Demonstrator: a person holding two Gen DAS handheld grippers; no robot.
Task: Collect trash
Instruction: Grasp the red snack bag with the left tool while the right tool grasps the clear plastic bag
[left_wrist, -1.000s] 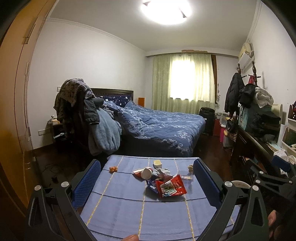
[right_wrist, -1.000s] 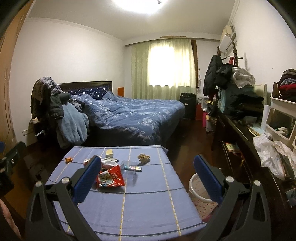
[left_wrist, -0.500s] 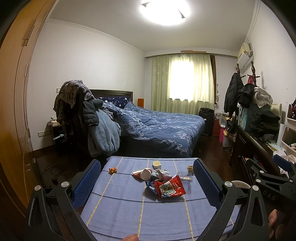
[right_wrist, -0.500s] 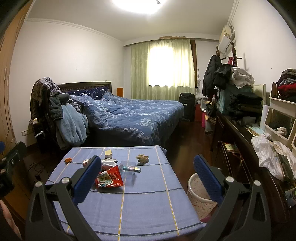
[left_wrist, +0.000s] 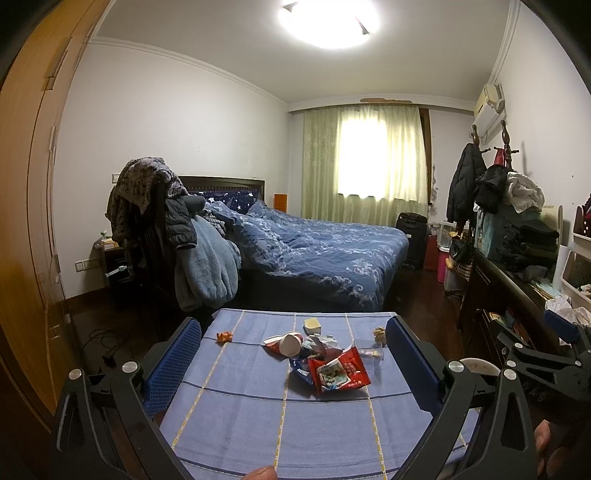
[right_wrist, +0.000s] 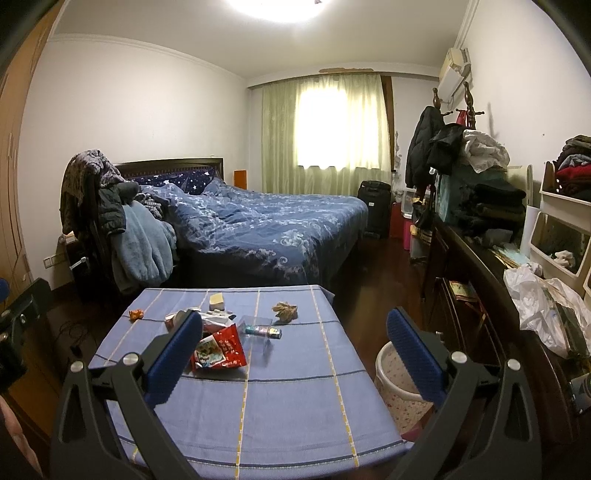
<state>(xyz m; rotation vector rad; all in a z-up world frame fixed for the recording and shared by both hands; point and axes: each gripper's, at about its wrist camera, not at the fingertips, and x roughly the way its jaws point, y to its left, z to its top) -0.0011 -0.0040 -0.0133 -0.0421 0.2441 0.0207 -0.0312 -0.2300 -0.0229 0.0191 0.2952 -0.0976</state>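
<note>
A blue-clothed table (left_wrist: 236, 417) (right_wrist: 295, 406) holds a heap of trash: a red snack packet (left_wrist: 341, 373) (right_wrist: 218, 350), a paper cup (left_wrist: 289, 343), a yellow block (left_wrist: 312, 325) (right_wrist: 216, 301), an orange scrap (left_wrist: 224, 336) (right_wrist: 136, 314), a brown crumpled piece (right_wrist: 285, 311) and a small tube (right_wrist: 263, 331). My left gripper (left_wrist: 291, 363) is open and empty, above the table's near part. My right gripper (right_wrist: 293, 356) is open and empty, above the table's right side. A white patterned bin (right_wrist: 397, 384) stands on the floor right of the table.
A bed (left_wrist: 314, 251) with blue bedding lies beyond the table. A chair heaped with clothes (left_wrist: 177, 236) stands at the left. A dark dresser (right_wrist: 480, 280) with clutter and plastic bags runs along the right wall. A wooden wardrobe (left_wrist: 33, 221) is at the left.
Both views have shifted only slightly; the right gripper has drifted a little. The trash has not moved and both grippers stay open.
</note>
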